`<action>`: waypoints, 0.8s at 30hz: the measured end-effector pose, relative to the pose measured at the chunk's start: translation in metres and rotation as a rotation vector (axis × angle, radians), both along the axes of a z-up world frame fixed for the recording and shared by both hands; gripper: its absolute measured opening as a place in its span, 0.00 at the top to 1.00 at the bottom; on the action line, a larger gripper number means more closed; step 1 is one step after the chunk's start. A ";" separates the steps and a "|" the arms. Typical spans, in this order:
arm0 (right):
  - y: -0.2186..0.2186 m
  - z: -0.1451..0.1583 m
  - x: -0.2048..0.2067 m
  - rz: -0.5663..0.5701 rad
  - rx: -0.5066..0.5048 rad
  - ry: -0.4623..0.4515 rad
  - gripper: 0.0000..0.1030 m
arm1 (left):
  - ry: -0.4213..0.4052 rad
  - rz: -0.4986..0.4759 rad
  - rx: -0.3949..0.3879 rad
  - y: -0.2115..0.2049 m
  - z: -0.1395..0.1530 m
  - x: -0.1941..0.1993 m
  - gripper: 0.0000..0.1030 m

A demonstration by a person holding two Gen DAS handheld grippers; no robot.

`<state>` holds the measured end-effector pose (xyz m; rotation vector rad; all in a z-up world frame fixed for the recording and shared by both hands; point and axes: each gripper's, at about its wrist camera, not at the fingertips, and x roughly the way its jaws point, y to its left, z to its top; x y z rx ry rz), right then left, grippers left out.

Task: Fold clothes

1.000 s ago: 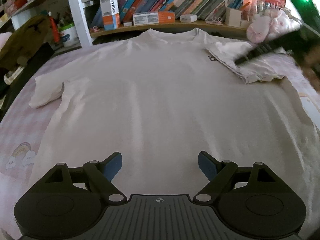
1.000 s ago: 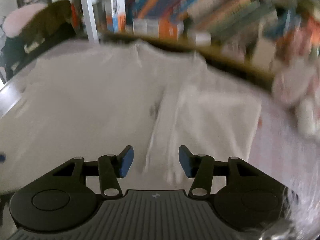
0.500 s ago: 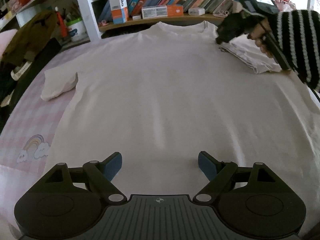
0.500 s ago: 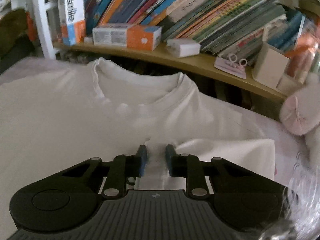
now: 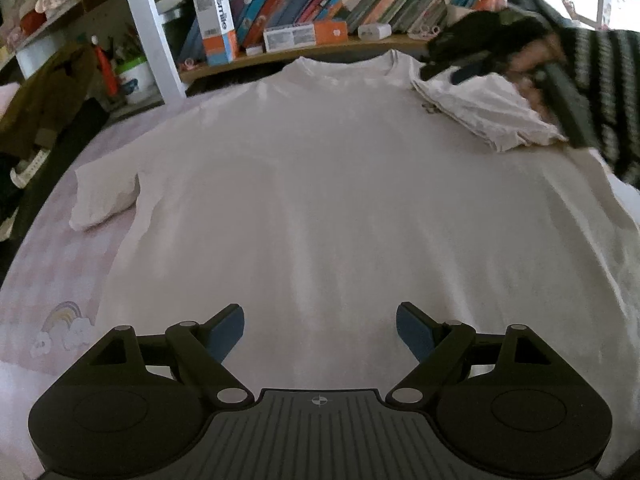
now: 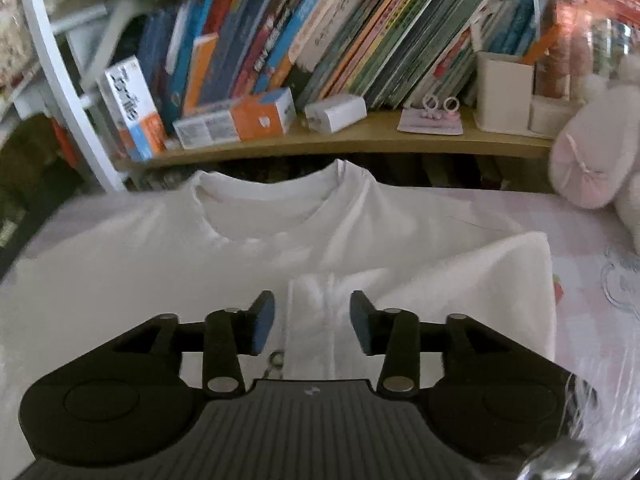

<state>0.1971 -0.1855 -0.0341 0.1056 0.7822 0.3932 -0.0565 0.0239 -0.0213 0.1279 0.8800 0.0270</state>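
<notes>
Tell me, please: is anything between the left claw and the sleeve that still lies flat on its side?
Nothing visible. The left claw is open above the white T-shirt; only flat shirt cloth lies between it and the unfolded sleeve.

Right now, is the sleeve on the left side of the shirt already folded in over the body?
No, the left sleeve lies spread out on the pink bedsheet beside the white T-shirt, not folded in.

The left wrist view is looking from the hem end of the white T-shirt (image 5: 320, 184) toward the bookshelf (image 5: 320, 4) across the frame top. The right wrist view is sitting much closer, low over the folded sleeve (image 6: 460, 280), facing the same bookshelf. Both are sharing the collar (image 6: 272, 204).
</notes>
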 end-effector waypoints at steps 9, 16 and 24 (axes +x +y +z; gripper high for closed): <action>-0.047 0.027 -0.084 -0.023 -0.030 0.011 0.51 | -0.035 0.093 -0.069 0.004 0.008 0.006 0.17; -0.082 0.028 -0.149 -0.114 -0.061 0.043 0.40 | -0.043 0.143 -0.106 0.000 0.010 0.007 0.17; -0.086 0.019 -0.195 -0.238 -0.088 0.032 0.19 | -0.073 0.175 -0.110 -0.007 0.019 0.010 0.17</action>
